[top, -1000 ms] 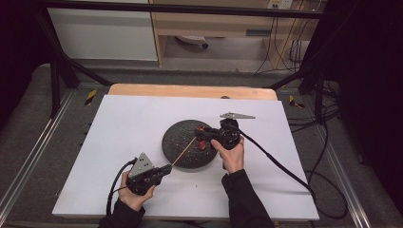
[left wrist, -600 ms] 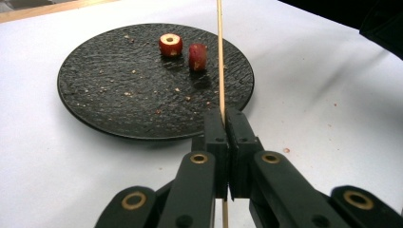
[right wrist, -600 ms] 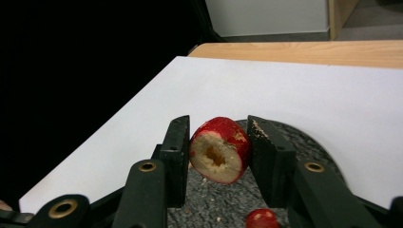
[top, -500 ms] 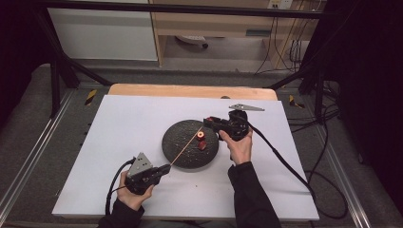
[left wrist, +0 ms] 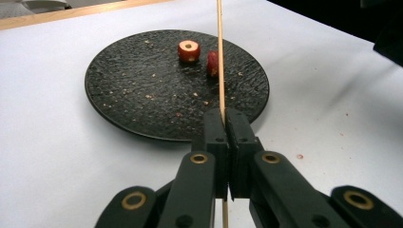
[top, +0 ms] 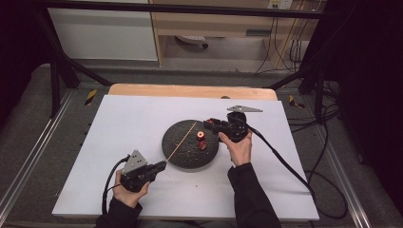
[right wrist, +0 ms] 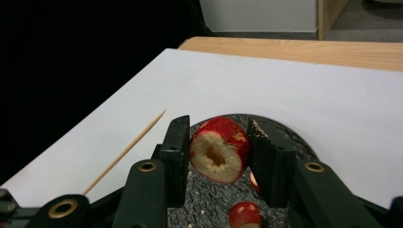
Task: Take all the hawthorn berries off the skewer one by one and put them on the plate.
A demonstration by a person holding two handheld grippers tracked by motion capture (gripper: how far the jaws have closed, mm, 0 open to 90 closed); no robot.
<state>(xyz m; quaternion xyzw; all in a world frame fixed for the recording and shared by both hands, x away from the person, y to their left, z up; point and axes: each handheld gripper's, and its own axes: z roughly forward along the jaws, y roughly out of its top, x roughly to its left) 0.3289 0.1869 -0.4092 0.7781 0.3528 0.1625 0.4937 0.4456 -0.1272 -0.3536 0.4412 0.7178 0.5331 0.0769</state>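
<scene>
The left gripper [left wrist: 223,123] clamps a skewer [left wrist: 220,57] that slants over the plate [left wrist: 128,90]. The right gripper [right wrist: 218,156] pinches a cored red fruit [right wrist: 219,148] above the plate; others lie there. Threading looks next: line the hole with the tip.

White table sheet [top: 142,123], wooden table edge [top: 190,90], floor cables [top: 328,142]

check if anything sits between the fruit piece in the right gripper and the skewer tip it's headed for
Nothing visible does. The right gripper holds the cored fruit piece above the plate; the skewer, clamped in the left gripper, points at it across open space.
</scene>
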